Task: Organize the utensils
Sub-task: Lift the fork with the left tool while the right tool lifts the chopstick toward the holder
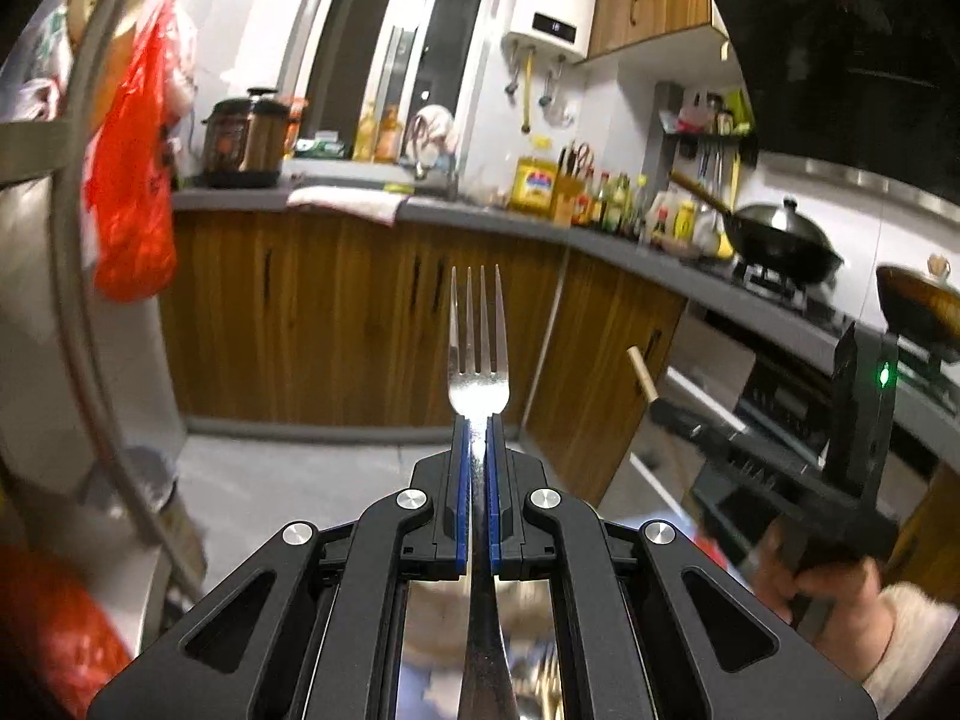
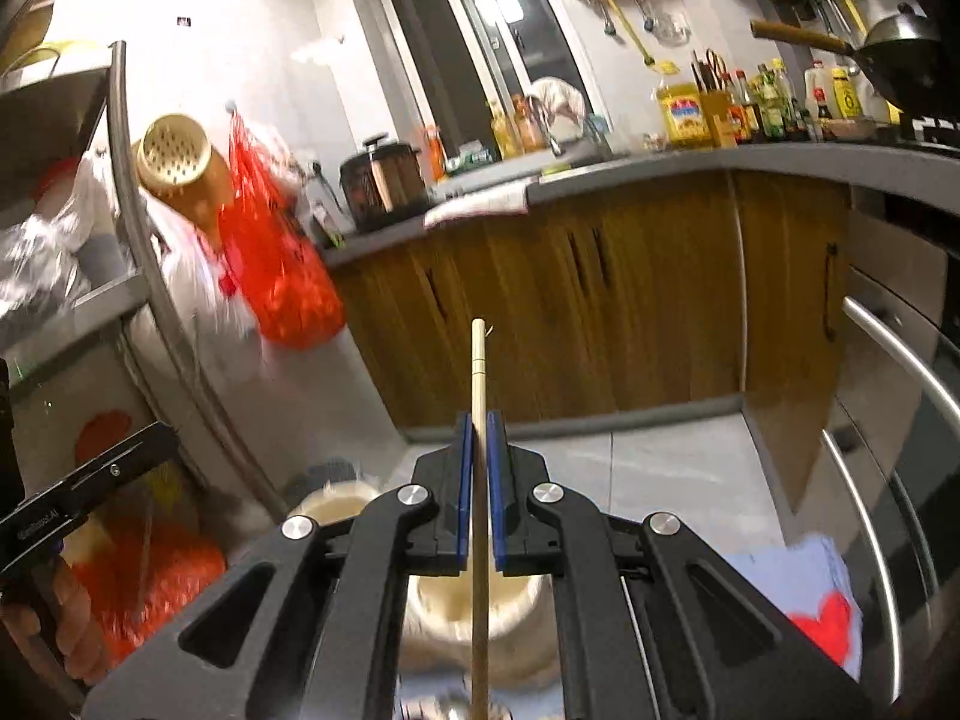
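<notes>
The fork point(image 1: 479, 354) is pinched at its neck in the left gripper point(image 1: 479, 420), tines up. The right gripper point(image 2: 479, 420) is closed on an upright chopstick point(image 2: 478, 372). Far behind run wooden cabinets point(image 1: 336, 312) and a counter point(image 1: 480, 222); a red bag point(image 2: 276, 264) hangs left.

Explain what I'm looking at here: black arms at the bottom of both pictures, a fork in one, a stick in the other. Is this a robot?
No robot: a person holds a two-finger gripper in each hand, and each picture comes from a fisheye camera on one gripper, looking along its fingers. In the left wrist view, the left gripper is shut on a metal fork, tines pointing away. The right gripper shows at that picture's right side. In the right wrist view, the right gripper is shut on a wooden chopstick. Beyond is a kitchen: a grey countertop with bottles, a pressure cooker, a wok on the stove.
</notes>
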Action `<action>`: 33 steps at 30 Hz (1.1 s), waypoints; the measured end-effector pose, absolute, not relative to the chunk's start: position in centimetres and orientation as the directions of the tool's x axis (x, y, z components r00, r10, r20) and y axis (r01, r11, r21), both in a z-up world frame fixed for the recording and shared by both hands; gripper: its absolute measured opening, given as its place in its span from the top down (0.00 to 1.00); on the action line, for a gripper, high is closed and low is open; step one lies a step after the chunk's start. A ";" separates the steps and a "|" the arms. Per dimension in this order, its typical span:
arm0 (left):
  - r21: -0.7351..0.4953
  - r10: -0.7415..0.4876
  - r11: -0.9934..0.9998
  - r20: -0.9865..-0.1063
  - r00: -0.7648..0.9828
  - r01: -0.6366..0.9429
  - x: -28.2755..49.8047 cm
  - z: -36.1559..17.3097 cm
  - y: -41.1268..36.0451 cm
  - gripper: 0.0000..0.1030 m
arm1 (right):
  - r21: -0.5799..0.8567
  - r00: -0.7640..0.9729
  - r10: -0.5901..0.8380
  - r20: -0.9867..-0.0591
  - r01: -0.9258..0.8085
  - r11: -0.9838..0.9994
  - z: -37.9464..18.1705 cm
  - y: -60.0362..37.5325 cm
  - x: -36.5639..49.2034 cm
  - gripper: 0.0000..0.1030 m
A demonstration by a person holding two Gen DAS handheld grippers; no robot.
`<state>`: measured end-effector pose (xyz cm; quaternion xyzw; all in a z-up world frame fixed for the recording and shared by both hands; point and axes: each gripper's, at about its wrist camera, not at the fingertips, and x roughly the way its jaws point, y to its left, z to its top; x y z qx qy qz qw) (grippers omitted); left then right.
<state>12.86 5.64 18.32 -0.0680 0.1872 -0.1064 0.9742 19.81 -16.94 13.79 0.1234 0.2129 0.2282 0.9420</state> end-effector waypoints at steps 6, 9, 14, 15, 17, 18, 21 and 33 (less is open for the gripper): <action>-0.166 -0.212 0.972 -0.326 0.921 0.165 17.9 17.1 5.2 0.95 | 0.361 0.817 0.498 -0.290 -0.388 0.848 12.7 -14.5 23.7 0.95; -0.146 -0.189 0.978 -0.317 0.929 0.149 19.4 15.8 4.9 0.95 | 0.385 0.824 0.503 -0.262 -0.389 0.837 11.6 -14.1 25.0 0.95; -0.134 -0.169 0.982 -0.312 0.935 0.133 21.2 14.0 4.9 0.95 | 0.388 0.830 0.487 -0.271 -0.369 0.845 9.8 -13.7 26.3 0.95; -0.130 -0.164 0.983 -0.314 0.935 0.128 21.4 13.6 4.8 0.95 | 0.384 0.830 0.485 -0.276 -0.367 0.847 9.4 -13.6 26.4 0.95; -0.113 -0.150 0.986 -0.318 0.936 0.120 21.8 12.7 4.6 0.95 | 0.375 0.833 0.477 -0.280 -0.362 0.853 8.8 -13.5 26.5 0.95; -0.108 -0.147 0.987 -0.318 0.937 0.118 21.8 12.5 4.5 0.95 | 0.370 0.836 0.472 -0.279 -0.360 0.857 8.6 -13.5 26.5 0.95; -0.114 -0.151 0.986 -0.329 0.932 0.120 22.1 11.4 4.5 0.95 | 0.369 0.842 0.461 -0.281 -0.349 0.861 8.1 -13.6 26.9 0.95; -0.109 -0.158 0.986 -0.331 0.930 0.129 22.2 10.6 4.6 0.95 | 0.404 0.863 0.455 -0.217 -0.346 0.847 10.3 -13.4 28.5 0.95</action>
